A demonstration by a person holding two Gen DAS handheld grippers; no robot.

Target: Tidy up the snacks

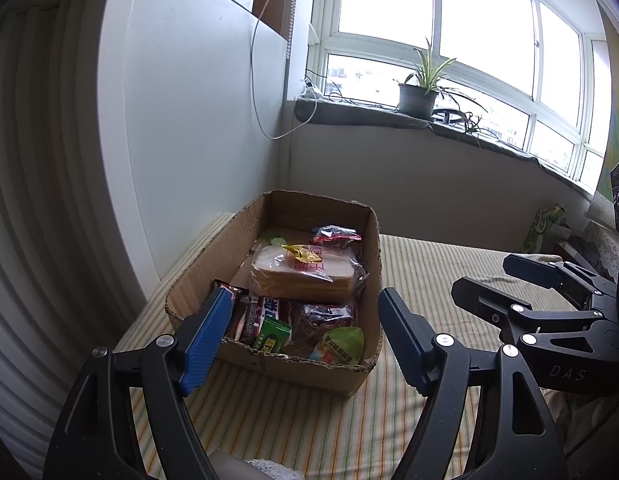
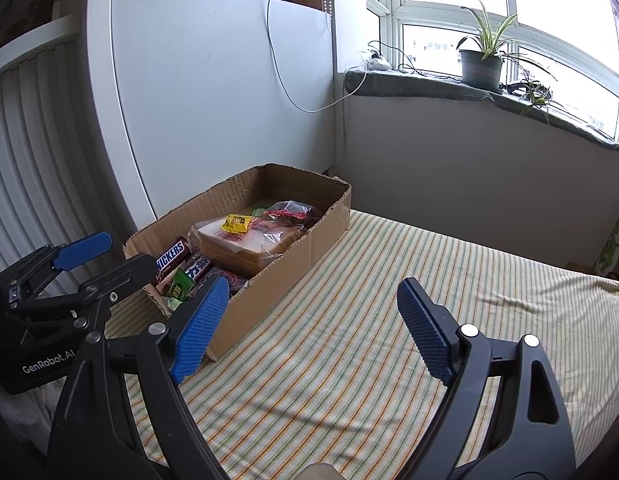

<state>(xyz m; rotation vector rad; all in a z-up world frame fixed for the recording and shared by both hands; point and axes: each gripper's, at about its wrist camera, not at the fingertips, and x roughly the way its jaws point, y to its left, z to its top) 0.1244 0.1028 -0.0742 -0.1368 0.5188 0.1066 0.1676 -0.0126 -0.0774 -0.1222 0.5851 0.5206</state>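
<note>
Snacks [image 1: 305,276] in cardboard box [image 1: 197,280]; L gripper [image 1: 305,340] & R gripper [image 2: 313,332] level, jaws apart, empty.

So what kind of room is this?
Probably a bedroom at home: a striped sheet covers what looks like a bed, a potted plant sits on the windowsill, and a box of snacks rests on the sheet.

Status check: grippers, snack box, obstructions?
Left gripper open, empty. Right gripper open, empty. Snacks inside cardboard box on striped cloth. Nothing blocking.
</note>
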